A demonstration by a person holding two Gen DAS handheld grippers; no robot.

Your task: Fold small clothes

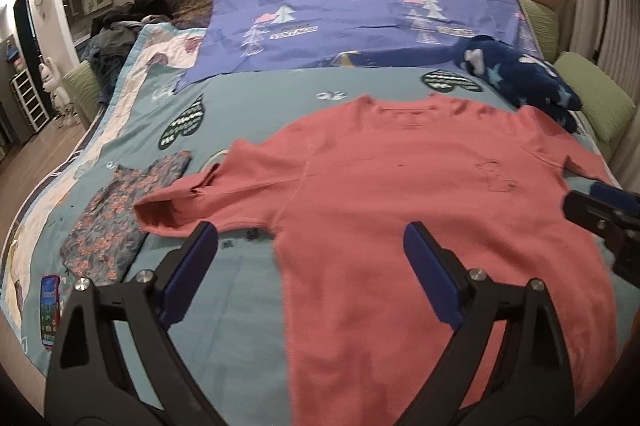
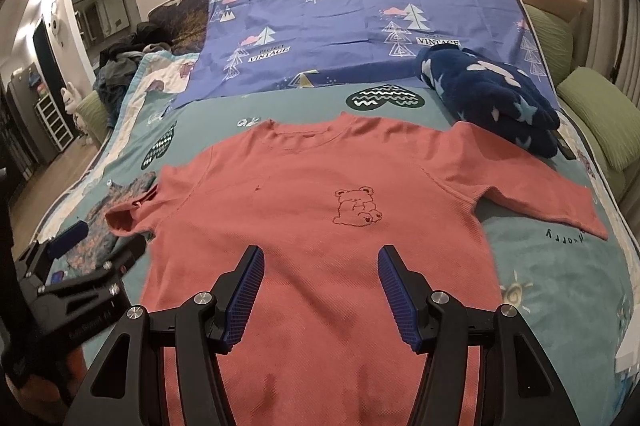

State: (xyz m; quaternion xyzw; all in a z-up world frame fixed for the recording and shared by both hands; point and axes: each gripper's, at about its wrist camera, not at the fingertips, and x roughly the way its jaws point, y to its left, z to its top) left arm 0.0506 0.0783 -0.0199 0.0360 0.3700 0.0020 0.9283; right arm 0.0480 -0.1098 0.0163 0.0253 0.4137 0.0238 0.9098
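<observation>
Shirt: You have one coral T-shirt [image 2: 320,226] spread face up across the lower centre of both frames, collar toward the top, bear print showing, both sleeves out to the sides. Laid flat like this, it looks ready for a first fold.
Left claw: Your left claw [image 1: 310,266] hangs with its jaws wide apart and nothing between them, over the shirt's left edge below the sleeve, at the bottom of the left wrist frame; likely lined up to take that side.
Right claw: Your right claw [image 2: 320,290] also stands apart and empty, over the shirt's lower middle at the bottom of the right wrist frame.
Second garment: One small floral piece [image 1: 120,214] lies flat at lower left of the left wrist frame, just beside the shirt's sleeve; whether it touches the sleeve is unclear.
Bed: The teal quilt [image 1: 240,306] carries everything.
Also on the bed: One purple tree-print sheet [image 1: 340,5] at upper centre, one navy starred fleece bundle [image 2: 492,101] at right, one phone [image 1: 50,310] at far lower left.
Count: Two small garments, two claws, none gripping.
</observation>
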